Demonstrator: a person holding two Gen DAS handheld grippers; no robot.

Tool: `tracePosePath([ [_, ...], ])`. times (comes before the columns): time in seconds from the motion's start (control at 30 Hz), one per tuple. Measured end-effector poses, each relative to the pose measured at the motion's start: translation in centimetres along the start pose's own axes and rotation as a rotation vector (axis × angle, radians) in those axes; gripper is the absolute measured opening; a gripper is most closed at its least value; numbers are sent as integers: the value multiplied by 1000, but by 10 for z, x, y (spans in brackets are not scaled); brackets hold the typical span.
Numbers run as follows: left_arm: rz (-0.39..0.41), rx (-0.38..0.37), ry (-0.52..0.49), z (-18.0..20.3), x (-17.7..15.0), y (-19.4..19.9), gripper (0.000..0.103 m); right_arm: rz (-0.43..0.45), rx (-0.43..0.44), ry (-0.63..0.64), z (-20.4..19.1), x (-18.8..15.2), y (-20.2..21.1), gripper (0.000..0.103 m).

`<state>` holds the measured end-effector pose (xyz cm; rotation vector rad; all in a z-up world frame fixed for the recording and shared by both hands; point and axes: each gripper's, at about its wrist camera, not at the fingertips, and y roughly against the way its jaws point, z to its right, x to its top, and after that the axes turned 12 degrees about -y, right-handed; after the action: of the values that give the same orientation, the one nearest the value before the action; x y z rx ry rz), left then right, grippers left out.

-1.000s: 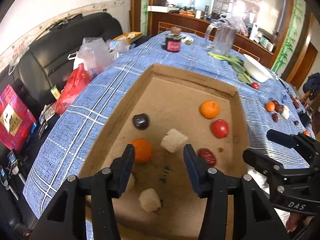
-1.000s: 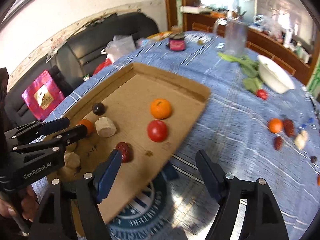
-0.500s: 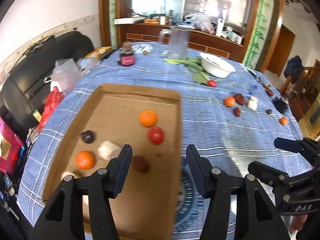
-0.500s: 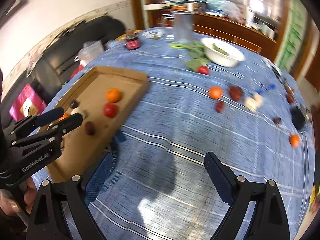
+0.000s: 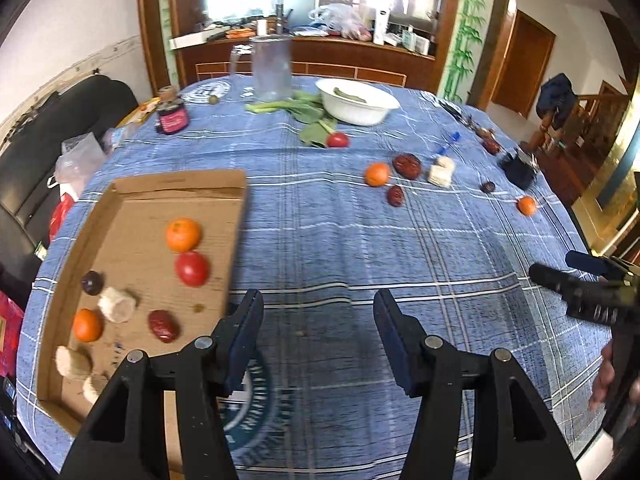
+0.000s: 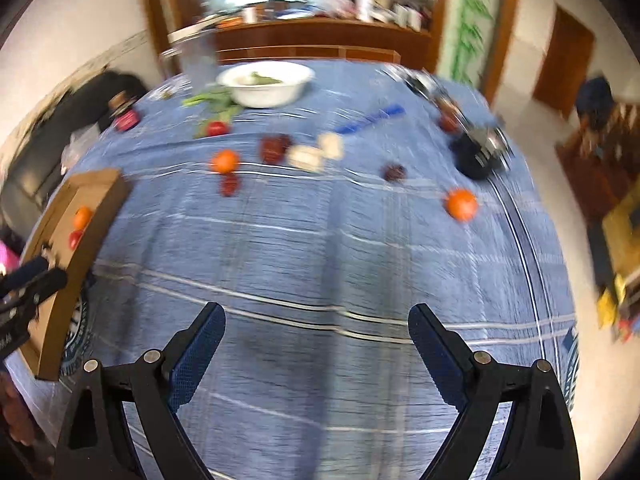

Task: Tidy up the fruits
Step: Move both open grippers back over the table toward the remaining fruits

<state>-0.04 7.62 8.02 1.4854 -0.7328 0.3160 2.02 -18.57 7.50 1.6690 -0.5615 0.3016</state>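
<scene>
- The left gripper (image 5: 318, 336) hovers over bare blue plaid tablecloth (image 5: 360, 248) just right of the cardboard tray (image 5: 180, 182); its jaws stand partly spread with nothing between them.
- The right gripper (image 6: 316, 344) is spread wide over open cloth, also empty. That width suits a round fruit, so it is probably heading for a pickup.
- The tray holds the fruit already gathered: a mandarin (image 5: 183, 234), a tomato (image 5: 192, 268), a red date (image 5: 163, 325), a second mandarin (image 5: 87, 324), a dark round fruit (image 5: 92, 282) and pale chunks (image 5: 117, 305) that I cannot identify. Its raised walls keep round pieces from rolling off.
- Loose fruit waits well beyond both grippers: an orange mandarin (image 5: 377, 174) just beside a large red date (image 5: 407, 165), a smaller date (image 5: 395, 195), a pale block (image 5: 441, 170), and a lone mandarin (image 6: 462, 204) near the table's right edge.
- A tomato (image 5: 338, 140) lies by the green leaves (image 5: 310, 114) next to the white bowl (image 5: 358, 102), apart from the main scatter.
- The right wrist view is blurred, so small items on the far side are hard to name.
- The task looks roughly half done; the lone mandarin seems the natural target for the right gripper.
</scene>
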Motion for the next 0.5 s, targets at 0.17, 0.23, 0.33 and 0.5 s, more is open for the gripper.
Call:
tracePosePath([
  [0.17,-30,-12,-21,19,4,-11,56,62,-44,-115,73,21,-3,95],
  [0.23,-46,-18,-18,23,5,-17,56,81,-21,-164,98,34,-5,95],
  [0.33,-77,-19,-19,30,7,-27,57,96,8,-187,116,54,-19,95],
  [0.5,-112,-16,-28,37,17,-45,57,108,-28,-145,113,80,-52,94],
])
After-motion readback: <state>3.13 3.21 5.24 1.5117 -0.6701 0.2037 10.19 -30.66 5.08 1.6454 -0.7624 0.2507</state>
